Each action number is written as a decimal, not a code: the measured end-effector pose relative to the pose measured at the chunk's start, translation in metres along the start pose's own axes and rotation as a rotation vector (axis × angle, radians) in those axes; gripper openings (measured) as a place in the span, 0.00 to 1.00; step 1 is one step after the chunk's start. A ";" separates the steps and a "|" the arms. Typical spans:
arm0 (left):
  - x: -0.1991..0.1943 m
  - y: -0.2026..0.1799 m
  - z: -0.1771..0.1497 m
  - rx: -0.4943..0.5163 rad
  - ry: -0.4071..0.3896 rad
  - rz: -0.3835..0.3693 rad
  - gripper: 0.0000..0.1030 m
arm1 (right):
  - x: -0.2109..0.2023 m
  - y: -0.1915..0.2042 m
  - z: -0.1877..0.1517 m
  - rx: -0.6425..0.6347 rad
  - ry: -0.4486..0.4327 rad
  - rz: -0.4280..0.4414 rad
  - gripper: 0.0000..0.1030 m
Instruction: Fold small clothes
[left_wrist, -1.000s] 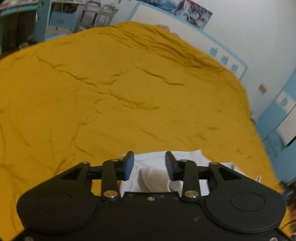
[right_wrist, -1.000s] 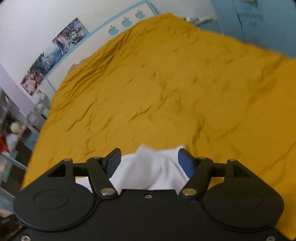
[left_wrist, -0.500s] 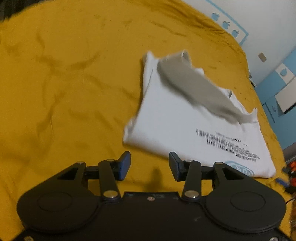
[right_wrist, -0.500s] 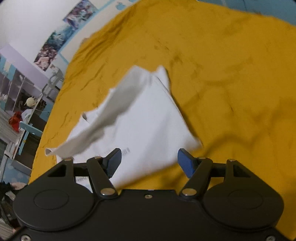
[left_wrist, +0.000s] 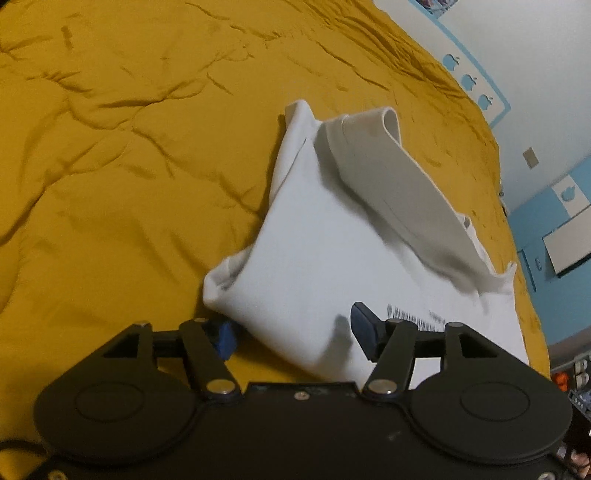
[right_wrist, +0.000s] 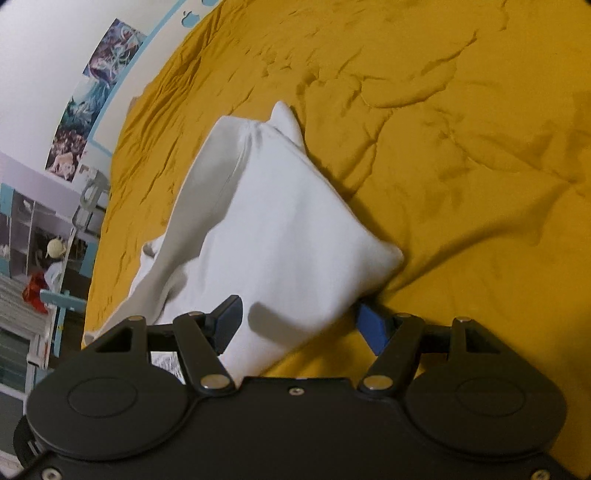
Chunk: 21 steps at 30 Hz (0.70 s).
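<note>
A small white T-shirt (left_wrist: 314, 258) with dark print lies on the yellow bedspread (left_wrist: 110, 166). A blurred band of its cloth (left_wrist: 406, 192) stands raised above the rest. My left gripper (left_wrist: 293, 328) hangs low over the shirt's near left corner, jaws opening; the cloth lies between the fingers, unpressed. In the right wrist view the same T-shirt (right_wrist: 280, 221) fills the middle. My right gripper (right_wrist: 300, 321) stands open over its near right corner, which lies loose between the fingers, and its right pad (right_wrist: 373, 326) is partly hidden behind the cloth.
The bedspread (right_wrist: 461, 147) stretches wrinkled in every direction around the shirt. A white wall with a blue border (left_wrist: 476, 85) runs past the far edge. Shelves with toys (right_wrist: 40, 280) stand beside the bed on the left of the right wrist view.
A second ago both grippers had white cloth between their fingers, up off the bed. The shirt now lies on the bedspread, both grippers have dropped toward its near corners, and the left jaws stand wider.
</note>
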<state>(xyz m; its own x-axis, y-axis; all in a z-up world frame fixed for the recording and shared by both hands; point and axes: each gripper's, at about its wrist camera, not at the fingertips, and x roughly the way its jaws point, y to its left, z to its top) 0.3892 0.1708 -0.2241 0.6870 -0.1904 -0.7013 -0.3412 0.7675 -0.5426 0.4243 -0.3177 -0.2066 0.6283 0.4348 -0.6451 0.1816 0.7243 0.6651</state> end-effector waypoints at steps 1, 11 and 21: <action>0.002 0.000 0.003 -0.009 0.000 -0.004 0.62 | 0.002 0.001 0.001 0.008 -0.002 -0.001 0.68; 0.012 0.003 0.019 -0.064 -0.017 -0.023 0.11 | 0.000 0.004 0.007 0.027 -0.063 -0.014 0.21; -0.025 -0.025 0.034 0.024 -0.051 -0.053 0.06 | -0.027 0.028 0.015 -0.048 -0.092 -0.011 0.08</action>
<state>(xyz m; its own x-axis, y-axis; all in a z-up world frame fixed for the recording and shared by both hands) 0.4023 0.1774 -0.1770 0.7356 -0.1999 -0.6473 -0.2884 0.7721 -0.5662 0.4241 -0.3175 -0.1648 0.6939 0.3771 -0.6134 0.1542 0.7543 0.6382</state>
